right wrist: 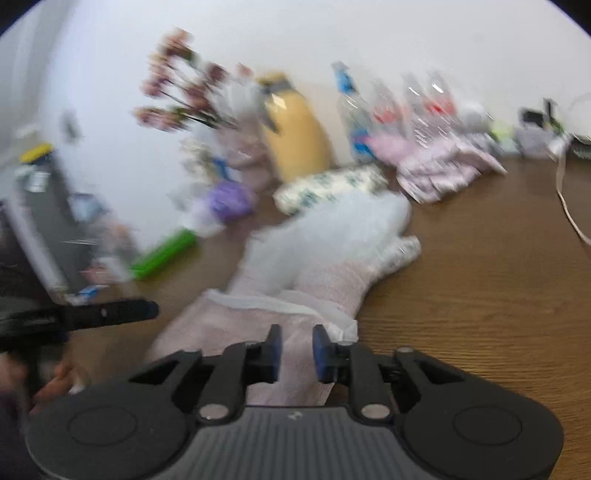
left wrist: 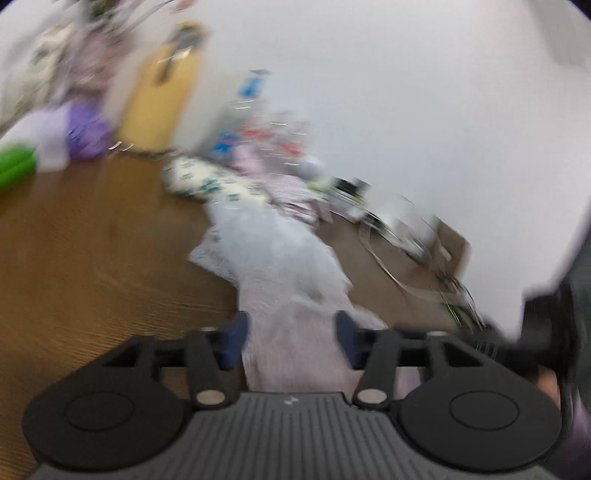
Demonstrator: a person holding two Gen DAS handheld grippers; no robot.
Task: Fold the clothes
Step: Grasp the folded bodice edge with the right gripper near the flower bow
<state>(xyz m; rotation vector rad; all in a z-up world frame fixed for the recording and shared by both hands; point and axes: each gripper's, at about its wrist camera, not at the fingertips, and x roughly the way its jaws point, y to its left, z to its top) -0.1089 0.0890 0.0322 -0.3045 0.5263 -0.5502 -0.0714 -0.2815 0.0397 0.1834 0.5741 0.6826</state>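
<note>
Pale pink garment (left wrist: 295,325) lies stretched on the wooden surface (left wrist: 92,251) mid-fold, left gripper (left wrist: 291,338) and right gripper (right wrist: 297,354) jaws both released over its near end, so regripping that edge probably comes next.

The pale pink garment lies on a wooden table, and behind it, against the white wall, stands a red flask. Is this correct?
Not quite: the flask is yellow, not red, as the right wrist view shows. The rest holds: the pale pink garment lies on the wooden table, and the flask stands behind it against the white wall.
</note>
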